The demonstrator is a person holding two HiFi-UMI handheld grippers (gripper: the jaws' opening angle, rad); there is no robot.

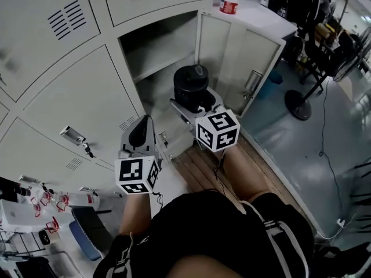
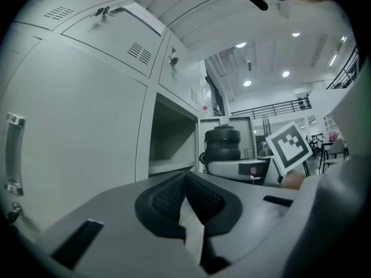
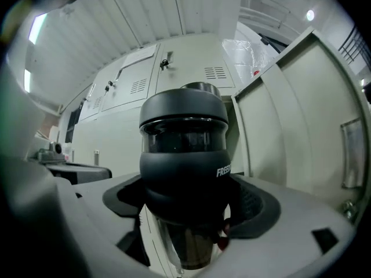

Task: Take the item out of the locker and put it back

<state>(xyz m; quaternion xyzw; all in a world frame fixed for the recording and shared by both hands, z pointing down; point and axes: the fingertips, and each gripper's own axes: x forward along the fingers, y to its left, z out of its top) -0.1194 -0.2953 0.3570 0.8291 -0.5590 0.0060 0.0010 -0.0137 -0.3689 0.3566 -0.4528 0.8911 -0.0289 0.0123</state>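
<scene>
Clamping a black lidded travel mug (image 3: 184, 155) mid-frame before the open grey metal locker (image 1: 162, 51), right gripper (image 3: 188, 206); left gripper (image 2: 186, 197) pressed together.

Left hand-held gripper (image 2: 186, 175): matte grey moulded shell, dark rectangular slots in the top face, black pads (image 2: 204, 199) with a fine mesh texture set in a black surround. Right hand-held gripper (image 3: 185, 197): same grey shell, same black surround. Each carries a white marker cube, left (image 1: 137, 175) and right (image 1: 217, 130), with black square patterns on every visible face. A thin black cable (image 1: 157, 197) hangs under the left cube. The person wears black shorts (image 1: 220, 225) with white side stripes (image 1: 277, 236).
</scene>
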